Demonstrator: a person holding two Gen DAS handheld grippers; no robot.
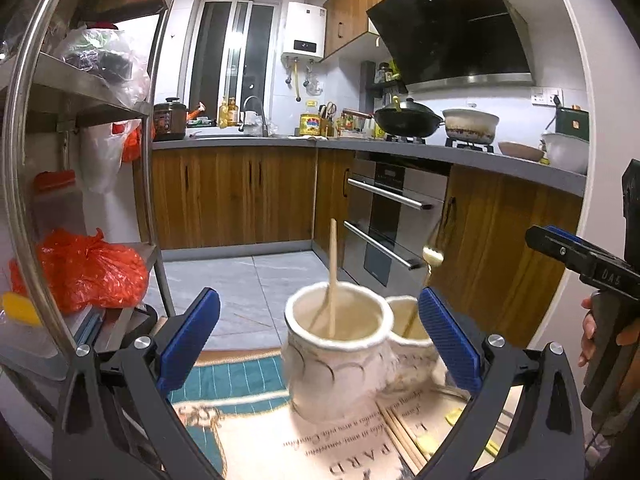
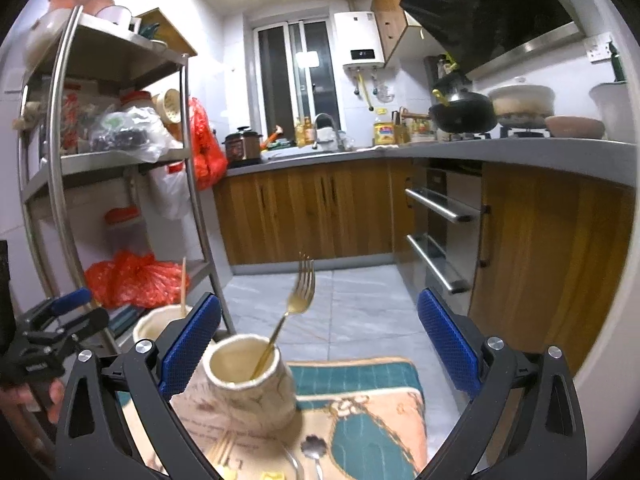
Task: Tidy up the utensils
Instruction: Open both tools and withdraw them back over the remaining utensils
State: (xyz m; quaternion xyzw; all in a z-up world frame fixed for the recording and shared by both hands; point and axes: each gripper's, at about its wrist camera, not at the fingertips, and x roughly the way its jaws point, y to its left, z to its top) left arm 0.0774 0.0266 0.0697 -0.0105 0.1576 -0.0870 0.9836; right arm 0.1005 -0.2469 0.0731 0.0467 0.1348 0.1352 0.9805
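Two cream ceramic holders stand side by side on a patterned cloth (image 1: 248,380). The larger holder (image 1: 332,364) has a wooden chopstick (image 1: 332,272) leaning in it. The smaller holder (image 2: 248,388) has a gold fork (image 2: 300,296) standing in it, tines up. My left gripper (image 1: 320,336) is open just behind the larger holder, with nothing between its pads. My right gripper (image 2: 320,340) is open too, with the smaller holder low between its fingers and untouched. More chopsticks (image 1: 404,440), a silver spoon (image 2: 312,448) and another gold fork (image 2: 222,448) lie on the cloth.
A steel shelf rack (image 2: 56,168) with red bags stands at the left. Wooden cabinets and an oven (image 1: 392,216) face me across a tiled floor (image 2: 320,304). The counter (image 1: 400,148) carries a wok and pots. A hand (image 1: 592,332) holds the other gripper at the right.
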